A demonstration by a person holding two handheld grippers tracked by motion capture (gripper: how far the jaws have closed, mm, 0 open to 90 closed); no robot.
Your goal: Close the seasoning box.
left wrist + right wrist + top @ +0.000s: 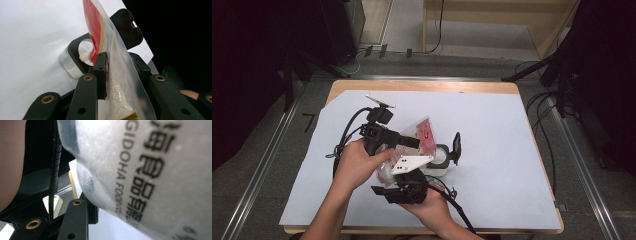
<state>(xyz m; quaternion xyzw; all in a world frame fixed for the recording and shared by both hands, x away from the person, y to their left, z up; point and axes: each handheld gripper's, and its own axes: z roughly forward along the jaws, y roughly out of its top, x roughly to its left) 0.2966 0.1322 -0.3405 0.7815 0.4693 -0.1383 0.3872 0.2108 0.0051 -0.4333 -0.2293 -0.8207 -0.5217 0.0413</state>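
Both tongs, left (120, 72) and right (404, 192), are clamped on the bag (117, 82); tip it slowly, mouth directly above the jar (441, 156).

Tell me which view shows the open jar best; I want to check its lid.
The left gripper view: the jar sits unobstructed, black lid flipped back behind the bag. The high view shows it small, partly behind the bag. The right gripper view gives nothing clear.

Bag (150, 170) print blurred and cut off by frame edge, right tongs' (404, 192) far jaw hidden behind bag
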